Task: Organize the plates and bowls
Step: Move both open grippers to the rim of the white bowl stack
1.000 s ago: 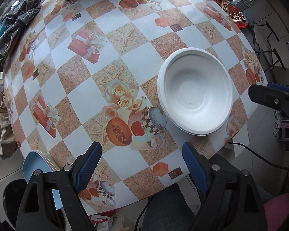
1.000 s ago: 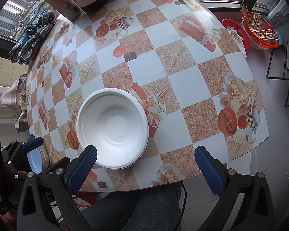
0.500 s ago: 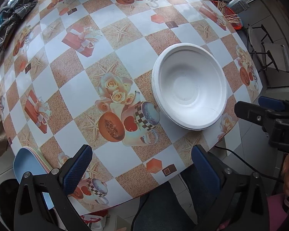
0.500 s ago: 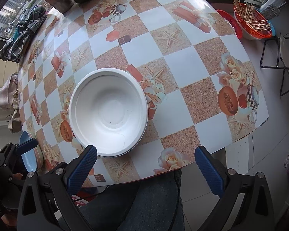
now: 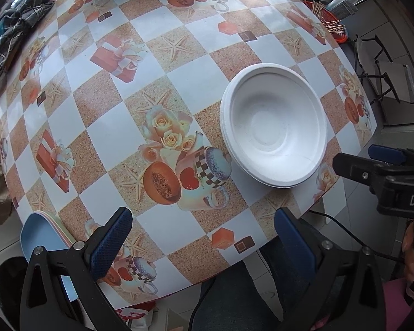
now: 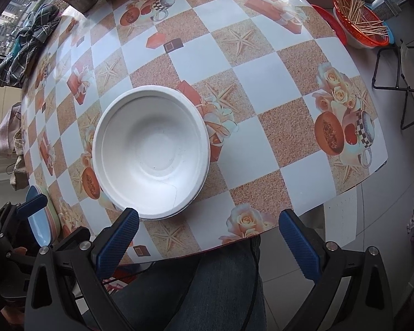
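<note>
Now both tongs, left [image 5: 198, 234] & right [image 6: 208, 237], gape empty, pulled back; white round paper bowls [image 6: 151, 160] sit stacked mid-frame, blue plastic plates [image 5: 42, 237] lower left next.

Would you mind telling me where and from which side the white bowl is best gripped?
Grip the white bowl by its thin flared rim at the near edge, coming in from the person's side of the table. It sits upright near that edge, and its body looks too wide for the span between the fingers. The right tool, open, is already just short of that rim, so it seems best placed.
</note>
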Demonstrator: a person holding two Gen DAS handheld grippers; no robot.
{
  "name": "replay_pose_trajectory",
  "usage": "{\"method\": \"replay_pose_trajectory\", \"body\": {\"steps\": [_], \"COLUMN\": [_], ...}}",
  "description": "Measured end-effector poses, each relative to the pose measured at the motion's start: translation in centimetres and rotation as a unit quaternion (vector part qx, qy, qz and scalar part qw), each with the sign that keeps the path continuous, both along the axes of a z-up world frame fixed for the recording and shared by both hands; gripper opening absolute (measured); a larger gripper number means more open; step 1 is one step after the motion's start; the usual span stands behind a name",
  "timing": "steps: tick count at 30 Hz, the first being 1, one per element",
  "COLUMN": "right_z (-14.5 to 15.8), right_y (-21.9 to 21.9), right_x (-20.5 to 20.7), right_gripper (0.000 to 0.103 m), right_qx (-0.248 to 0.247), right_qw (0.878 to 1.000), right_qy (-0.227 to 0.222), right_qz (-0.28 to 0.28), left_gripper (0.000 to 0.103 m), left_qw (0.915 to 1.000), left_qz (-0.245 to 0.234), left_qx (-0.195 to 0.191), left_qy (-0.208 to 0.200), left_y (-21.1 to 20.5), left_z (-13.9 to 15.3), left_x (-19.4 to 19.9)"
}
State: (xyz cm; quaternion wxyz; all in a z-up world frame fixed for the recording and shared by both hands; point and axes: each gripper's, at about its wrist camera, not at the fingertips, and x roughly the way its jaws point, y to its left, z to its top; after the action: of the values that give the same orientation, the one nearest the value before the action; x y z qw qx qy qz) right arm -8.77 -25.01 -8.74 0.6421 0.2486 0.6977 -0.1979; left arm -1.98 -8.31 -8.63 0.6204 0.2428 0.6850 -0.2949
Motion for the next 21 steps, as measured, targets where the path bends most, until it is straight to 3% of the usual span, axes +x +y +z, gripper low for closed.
{"method": "replay_pose_trajectory", "body": {"steps": [21], "right_z": [-0.54], "right_y": [-0.43], "right_x": [-0.11], "right_gripper": [0.102], "right_qx": [0.002], "right_qw": [1.000], "right_qy": [0.012], "right_qz": [0.000], "left_gripper": [0.103], "left_qw": [1.0000], "left_qz": [-0.008], "left_qx": [0.001], "left_qy": [0.002], "left_y": [-0.80], "left_z": [-0.27], "left_x": [-0.04]}}
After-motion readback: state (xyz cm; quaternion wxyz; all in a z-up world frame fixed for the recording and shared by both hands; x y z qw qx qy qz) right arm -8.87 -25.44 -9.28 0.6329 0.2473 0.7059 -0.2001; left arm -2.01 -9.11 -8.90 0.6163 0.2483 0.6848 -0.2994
